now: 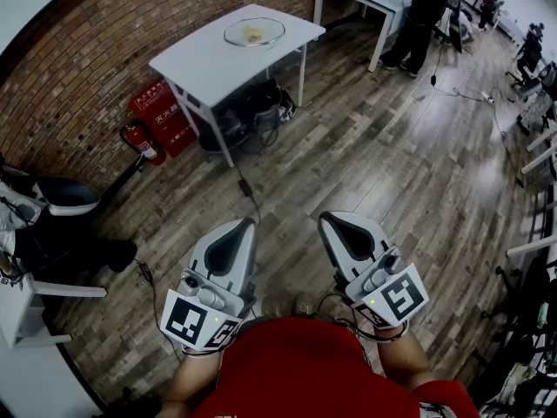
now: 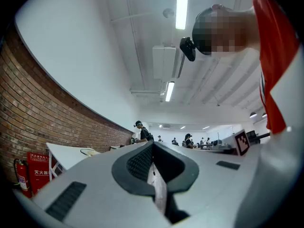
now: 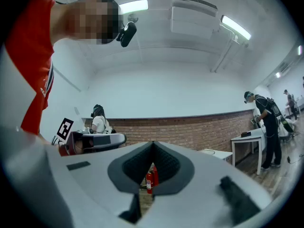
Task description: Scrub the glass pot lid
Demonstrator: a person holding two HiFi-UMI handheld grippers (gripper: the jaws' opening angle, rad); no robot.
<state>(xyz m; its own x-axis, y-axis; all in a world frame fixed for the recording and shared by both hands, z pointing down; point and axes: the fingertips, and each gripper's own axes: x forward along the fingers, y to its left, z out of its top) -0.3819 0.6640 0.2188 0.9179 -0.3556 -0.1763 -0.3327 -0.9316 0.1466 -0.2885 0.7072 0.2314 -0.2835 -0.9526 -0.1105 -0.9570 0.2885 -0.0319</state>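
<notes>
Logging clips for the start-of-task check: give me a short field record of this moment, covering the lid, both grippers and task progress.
Lid: glass pot lid lies on the white table by the brick wall, something yellowish showing through it
Left gripper: shut, empty, close to the person's body
Right gripper: shut, empty, beside the left one
Progress: scrubbing not begun; lid untouched, well away from both grippers
Nearby: fire extinguisher on the floor by the wall
</notes>
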